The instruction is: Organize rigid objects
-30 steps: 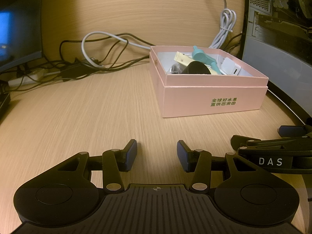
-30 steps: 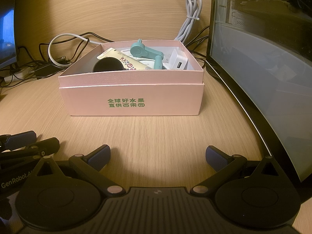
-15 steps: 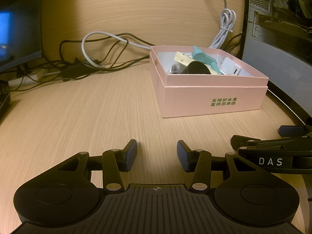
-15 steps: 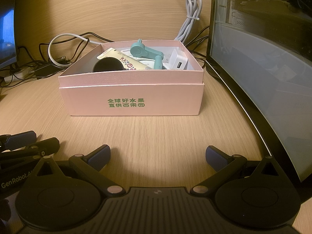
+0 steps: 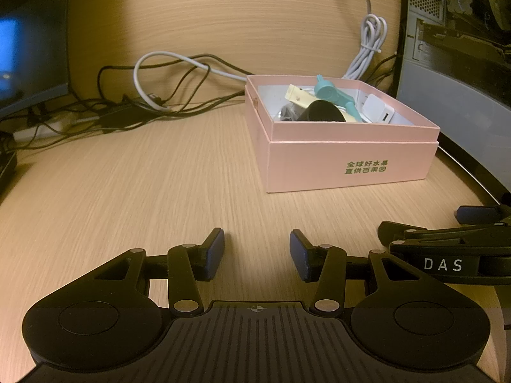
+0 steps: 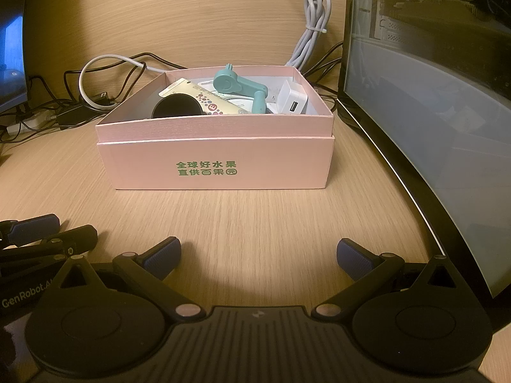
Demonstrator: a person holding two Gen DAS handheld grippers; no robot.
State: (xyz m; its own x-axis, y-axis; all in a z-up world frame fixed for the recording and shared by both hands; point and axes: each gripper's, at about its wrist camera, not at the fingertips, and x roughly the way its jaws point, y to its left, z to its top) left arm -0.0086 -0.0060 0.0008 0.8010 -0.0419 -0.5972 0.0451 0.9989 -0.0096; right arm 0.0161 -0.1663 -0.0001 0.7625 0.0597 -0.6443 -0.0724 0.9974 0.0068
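A pink box [image 6: 220,167] with green lettering stands on the wooden desk, also in the left wrist view [image 5: 351,166]. It holds a teal tool [image 6: 242,87], a cream patterned device [image 6: 207,103], a black round object [image 6: 177,110] and a white charger [image 6: 292,100]. My right gripper [image 6: 258,257] is open and empty, low over the desk in front of the box. My left gripper [image 5: 257,253] is open and empty, to the left of the box and nearer me. Each gripper shows at the other view's edge.
A curved monitor [image 6: 431,134] runs along the right side. Tangled black and white cables [image 5: 159,95] lie at the back by the wooden wall. Another screen [image 5: 32,48] stands at the far left. A computer case [image 5: 453,32] is behind the monitor.
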